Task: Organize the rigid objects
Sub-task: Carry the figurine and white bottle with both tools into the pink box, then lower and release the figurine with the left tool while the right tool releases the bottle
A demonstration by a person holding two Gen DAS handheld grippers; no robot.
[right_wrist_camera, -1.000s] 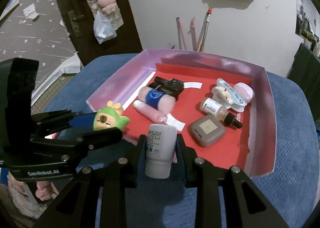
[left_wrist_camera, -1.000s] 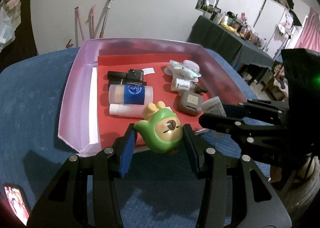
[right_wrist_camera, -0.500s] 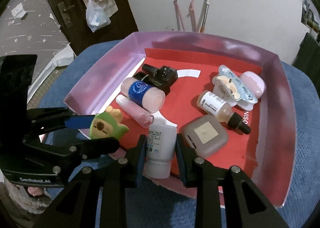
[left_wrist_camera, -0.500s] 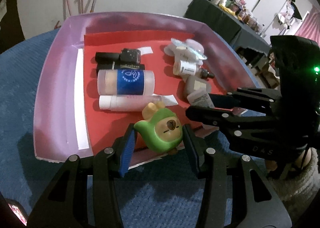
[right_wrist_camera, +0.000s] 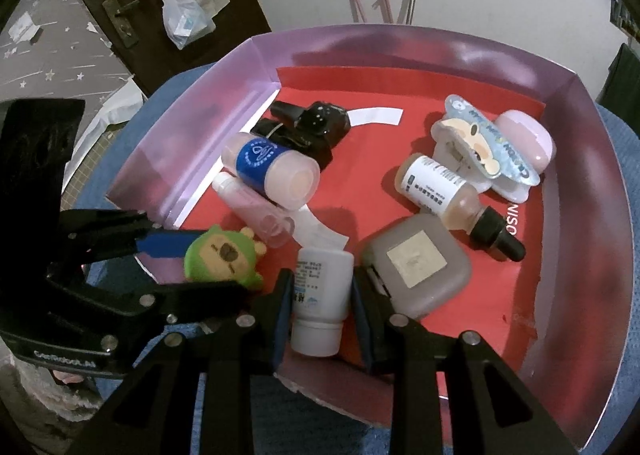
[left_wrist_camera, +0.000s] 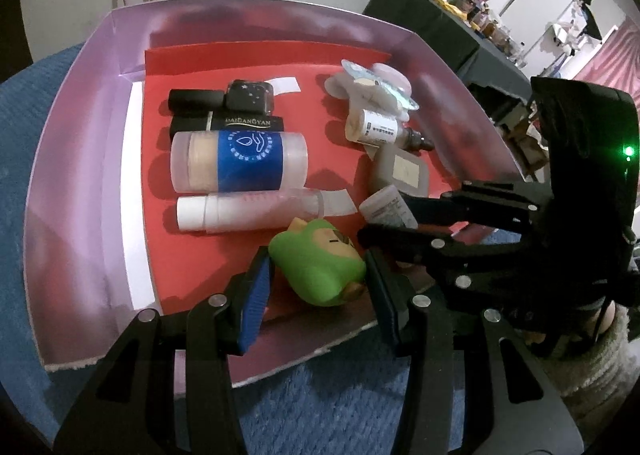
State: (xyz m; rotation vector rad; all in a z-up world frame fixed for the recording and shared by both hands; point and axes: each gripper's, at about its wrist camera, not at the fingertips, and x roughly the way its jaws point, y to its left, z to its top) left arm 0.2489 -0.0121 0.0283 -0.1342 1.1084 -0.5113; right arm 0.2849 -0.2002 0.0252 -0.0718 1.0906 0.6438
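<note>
Left tongs clamp a green bear-faced toy over the pink tray's near rim, beside right tongs gripping a white bottle

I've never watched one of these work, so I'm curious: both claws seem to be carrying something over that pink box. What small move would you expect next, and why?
Probably a short lowering, then opening. The left claw grips the green toy and the right claw grips the white bottle, both already past the near wall of the pink box, over its red floor, where the other items already lie.
</note>
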